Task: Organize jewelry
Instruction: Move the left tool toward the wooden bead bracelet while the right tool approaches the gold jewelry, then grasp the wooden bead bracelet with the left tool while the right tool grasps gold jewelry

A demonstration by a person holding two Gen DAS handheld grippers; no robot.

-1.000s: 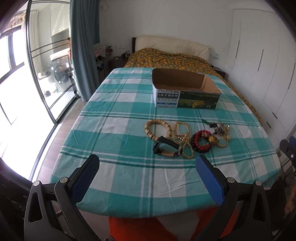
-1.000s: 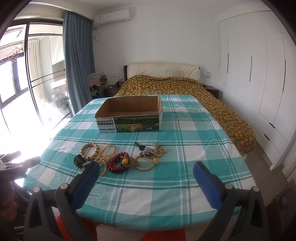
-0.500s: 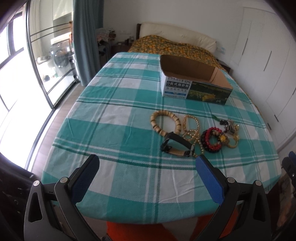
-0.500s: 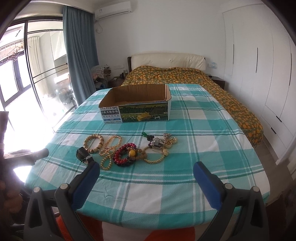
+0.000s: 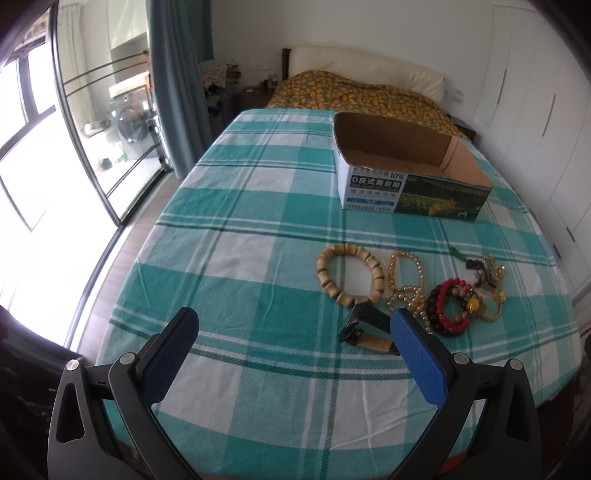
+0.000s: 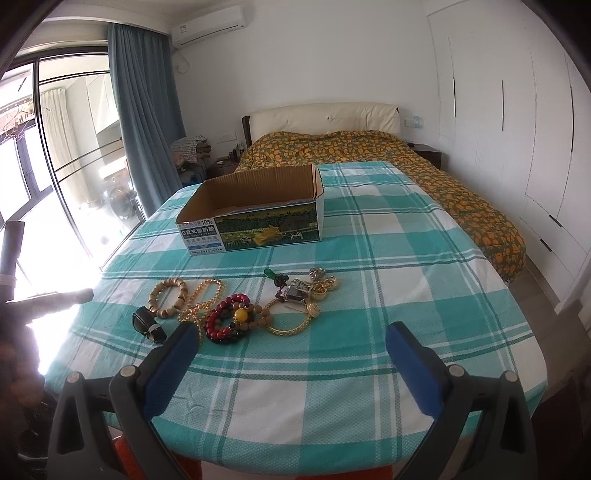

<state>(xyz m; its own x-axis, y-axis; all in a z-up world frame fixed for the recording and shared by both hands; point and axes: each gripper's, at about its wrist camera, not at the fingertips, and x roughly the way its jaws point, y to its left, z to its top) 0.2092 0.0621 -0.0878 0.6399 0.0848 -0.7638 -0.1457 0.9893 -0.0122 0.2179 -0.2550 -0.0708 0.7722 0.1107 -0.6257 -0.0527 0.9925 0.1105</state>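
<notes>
Cardboard box point(image 5: 410, 177), open-topped, printed "10%", stood behind jewelry pile point(image 6: 236, 306) on teal plaid tablecloth point(image 5: 240, 258). Left gripper point(image 5: 295, 332), right gripper point(image 6: 291, 345): spread, empty. Only right view showed white air conditioner point(image 6: 208, 22).

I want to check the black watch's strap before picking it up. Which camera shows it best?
The left wrist view: the black watch lies close, its looped strap visible. In the right wrist view the black watch is smaller, at the pile's left edge.

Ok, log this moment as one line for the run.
stage: approach | left gripper: open, empty | right gripper: open, empty | jewelry: on tablecloth | box: no jewelry visible inside
</notes>
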